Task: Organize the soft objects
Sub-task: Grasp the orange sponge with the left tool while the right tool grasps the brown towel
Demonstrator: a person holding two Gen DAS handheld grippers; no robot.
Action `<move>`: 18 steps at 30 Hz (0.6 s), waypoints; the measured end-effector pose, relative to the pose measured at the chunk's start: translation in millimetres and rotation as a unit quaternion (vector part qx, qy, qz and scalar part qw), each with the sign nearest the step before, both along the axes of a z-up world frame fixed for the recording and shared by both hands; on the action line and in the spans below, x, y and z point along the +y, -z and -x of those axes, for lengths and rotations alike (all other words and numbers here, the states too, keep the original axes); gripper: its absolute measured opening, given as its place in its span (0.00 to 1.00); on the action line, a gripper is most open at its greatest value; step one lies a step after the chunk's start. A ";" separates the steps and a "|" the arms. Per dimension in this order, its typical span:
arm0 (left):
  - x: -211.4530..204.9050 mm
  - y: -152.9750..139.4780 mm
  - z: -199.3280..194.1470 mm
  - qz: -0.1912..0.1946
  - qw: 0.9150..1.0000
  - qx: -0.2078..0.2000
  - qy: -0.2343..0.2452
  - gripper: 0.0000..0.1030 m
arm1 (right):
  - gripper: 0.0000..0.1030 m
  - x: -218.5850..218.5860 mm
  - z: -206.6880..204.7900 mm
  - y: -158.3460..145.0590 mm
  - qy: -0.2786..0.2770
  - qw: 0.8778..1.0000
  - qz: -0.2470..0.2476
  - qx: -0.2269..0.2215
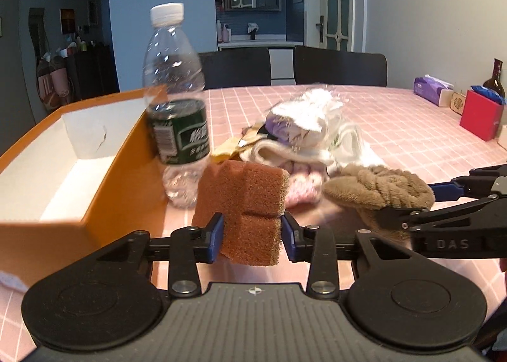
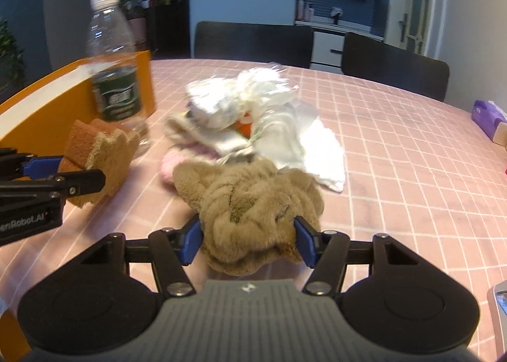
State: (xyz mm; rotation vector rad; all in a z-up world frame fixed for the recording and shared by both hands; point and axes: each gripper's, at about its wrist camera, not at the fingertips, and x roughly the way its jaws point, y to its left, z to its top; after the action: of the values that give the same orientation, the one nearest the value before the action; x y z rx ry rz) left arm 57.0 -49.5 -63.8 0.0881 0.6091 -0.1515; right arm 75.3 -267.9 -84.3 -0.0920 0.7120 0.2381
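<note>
The left gripper (image 1: 252, 232) clamps one brown sponge (image 1: 244, 200) at lower centre, just right of the orange box (image 1: 104, 197) wall and one bottle (image 1: 177, 115). The right gripper (image 2: 248, 240) clamps one tan plush (image 2: 253, 206) at lower centre. One cloth pile (image 2: 253, 115) lies mid-frame behind both. Bare pink table (image 2: 396, 172) spreads right; two chairs (image 2: 253, 39) stand along its far edge.

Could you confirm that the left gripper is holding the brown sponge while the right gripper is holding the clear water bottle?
Not quite. The left gripper does hold the brown sponge, but the right gripper is closed on the tan plush cloth, as the right wrist view shows. The water bottle stands untouched beside the orange box.
</note>
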 end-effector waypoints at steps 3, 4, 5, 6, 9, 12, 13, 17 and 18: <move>6.4 4.6 6.7 0.003 1.000 0.008 -0.003 0.41 | 0.58 4.7 11.0 4.7 -0.008 1.000 0.010 0.005; 7.4 6.3 8.2 0.003 1.000 0.010 -0.006 0.41 | 0.58 7.4 13.6 7.2 -0.010 1.000 0.015 0.007; 8.7 8.7 10.4 0.002 1.000 0.010 -0.010 0.41 | 0.59 10.0 15.0 8.9 -0.011 1.000 0.020 0.008; 9.5 11.0 11.7 0.000 1.000 0.010 -0.014 0.41 | 0.59 12.2 15.5 11.0 -0.012 1.000 0.026 0.010; 11.6 16.8 11.8 0.001 0.999 0.012 -0.031 0.44 | 0.65 14.9 18.2 14.5 -0.005 0.999 0.037 0.006; 14.2 20.2 10.9 0.008 0.999 0.011 -0.045 0.59 | 0.86 16.2 17.2 13.2 0.007 0.999 0.041 -0.001; 14.8 21.1 9.3 0.013 0.999 0.009 -0.049 0.66 | 0.90 16.7 16.0 13.7 0.012 0.999 0.043 -0.006; 12.6 25.6 1.0 0.014 0.998 0.008 -0.061 0.69 | 0.95 19.7 0.2 18.4 0.017 0.999 0.043 0.001; 12.2 27.5 -0.1 0.015 0.998 0.011 -0.062 0.69 | 0.96 20.9 -3.8 20.4 0.019 0.999 0.041 0.004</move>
State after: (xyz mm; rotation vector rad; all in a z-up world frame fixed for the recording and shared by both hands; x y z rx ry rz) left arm 57.2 -37.2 -91.3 0.0200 0.6326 -0.0416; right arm 79.1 -247.0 -104.7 -0.1557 0.7310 0.1739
